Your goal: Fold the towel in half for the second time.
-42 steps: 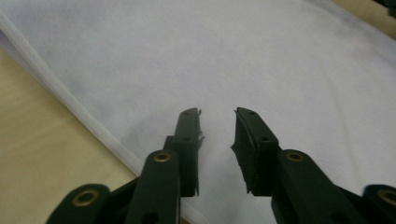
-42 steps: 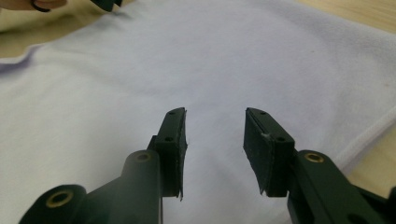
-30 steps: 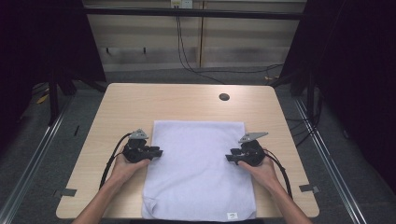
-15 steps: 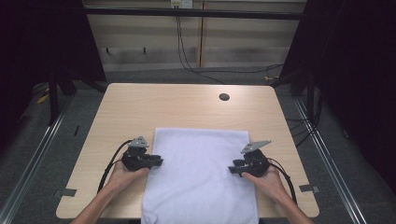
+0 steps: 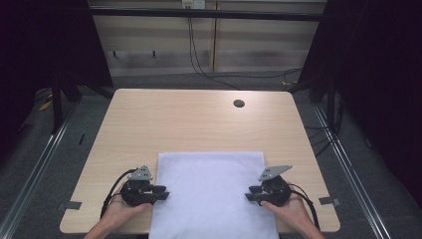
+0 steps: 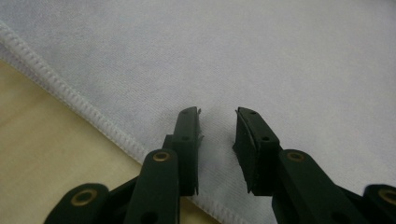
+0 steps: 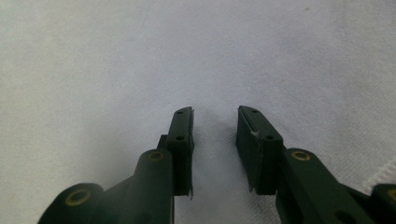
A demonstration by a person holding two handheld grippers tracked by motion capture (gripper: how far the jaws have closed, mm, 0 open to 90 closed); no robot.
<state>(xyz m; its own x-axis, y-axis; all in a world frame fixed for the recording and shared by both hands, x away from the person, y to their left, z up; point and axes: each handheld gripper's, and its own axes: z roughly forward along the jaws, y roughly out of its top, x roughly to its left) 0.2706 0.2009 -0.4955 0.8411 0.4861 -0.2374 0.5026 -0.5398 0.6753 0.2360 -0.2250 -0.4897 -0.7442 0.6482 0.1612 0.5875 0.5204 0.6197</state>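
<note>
A white cloth (image 5: 211, 191) lies flat on the near half of the wooden table (image 5: 199, 124), and its front part hangs over the near edge. My left gripper (image 5: 161, 193) sits on the cloth's left edge, just inside the stitched hem (image 6: 70, 95). Its jaws (image 6: 217, 126) are drawn close, with a narrow strip of cloth between the tips. My right gripper (image 5: 250, 193) rests on the cloth's right edge in the same way. In the right gripper view its jaws (image 7: 215, 123) stand narrowly apart on the fabric (image 7: 140, 56), pinching it.
A round dark cable hole (image 5: 239, 103) sits in the tabletop at the far right. Bare wood stretches behind the cloth and beside each hand. Black frame posts and loose cables stand beyond the far edge.
Both grippers have come toward the near edge, and the cloth has slid with them. Its far edge is now lower on the table and its front hangs off.
</note>
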